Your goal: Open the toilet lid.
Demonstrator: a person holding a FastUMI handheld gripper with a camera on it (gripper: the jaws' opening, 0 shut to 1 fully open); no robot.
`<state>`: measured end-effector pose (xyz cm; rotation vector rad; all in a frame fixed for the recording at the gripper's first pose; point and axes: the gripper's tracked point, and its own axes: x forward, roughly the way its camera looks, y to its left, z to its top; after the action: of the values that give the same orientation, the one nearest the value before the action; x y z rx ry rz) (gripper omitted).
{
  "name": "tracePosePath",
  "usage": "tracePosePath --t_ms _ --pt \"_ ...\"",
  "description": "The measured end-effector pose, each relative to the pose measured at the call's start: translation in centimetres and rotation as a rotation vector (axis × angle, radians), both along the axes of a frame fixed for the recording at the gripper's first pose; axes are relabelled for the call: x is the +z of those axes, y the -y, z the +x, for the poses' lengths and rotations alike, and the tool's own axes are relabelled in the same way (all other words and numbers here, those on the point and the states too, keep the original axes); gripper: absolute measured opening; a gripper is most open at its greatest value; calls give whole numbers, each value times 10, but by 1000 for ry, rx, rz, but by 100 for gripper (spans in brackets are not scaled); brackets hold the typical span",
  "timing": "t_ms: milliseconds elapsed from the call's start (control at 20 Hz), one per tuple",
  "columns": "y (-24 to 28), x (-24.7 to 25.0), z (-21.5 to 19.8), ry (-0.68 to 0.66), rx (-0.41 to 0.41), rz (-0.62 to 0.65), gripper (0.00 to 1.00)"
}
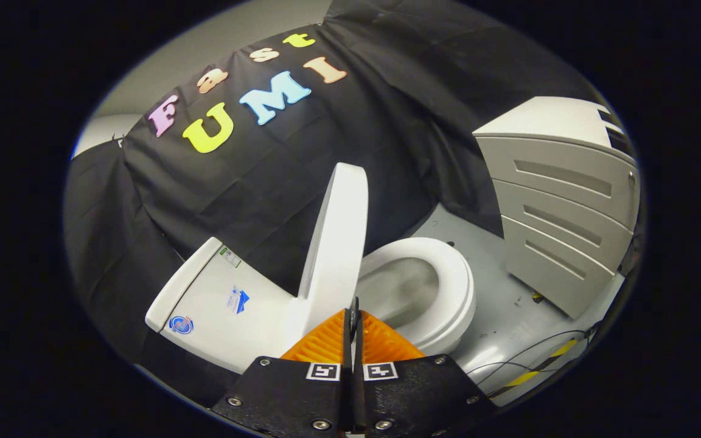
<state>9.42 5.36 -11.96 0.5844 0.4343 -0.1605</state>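
A white toilet stands just ahead of my fingers, with its tank [216,304] on the left. The lid [338,237] is raised and stands almost upright, edge-on to me, between the tank and the bowl. The white seat [448,292] lies down around the open bowl [402,289] to the right of the lid. My gripper [353,313] is shut, its fingers pressed together with nothing between them. The tips sit right beside the lower edge of the lid, over the near rim of the seat.
A grey cabinet [563,207] with slotted drawer fronts stands to the right of the toilet. Thin cables [527,356] and a yellow-and-black striped strip [539,368] lie on the grey floor [502,304] near it. Black cloth hangs behind the toilet.
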Motion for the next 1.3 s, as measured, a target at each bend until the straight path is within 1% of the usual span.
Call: tracePosePath --t_ms 250,550,700,800,1000,1300 --pt "-19 23 3 -4 30 -148 0" --pt "-55 54 7 51 100 -352 0" --pt "-67 63 10 54 126 -455 0" --pt "-78 70 10 64 137 -481 0" --pt "-104 83 14 93 185 -574 0" --pt "-143 96 16 128 249 -666 0"
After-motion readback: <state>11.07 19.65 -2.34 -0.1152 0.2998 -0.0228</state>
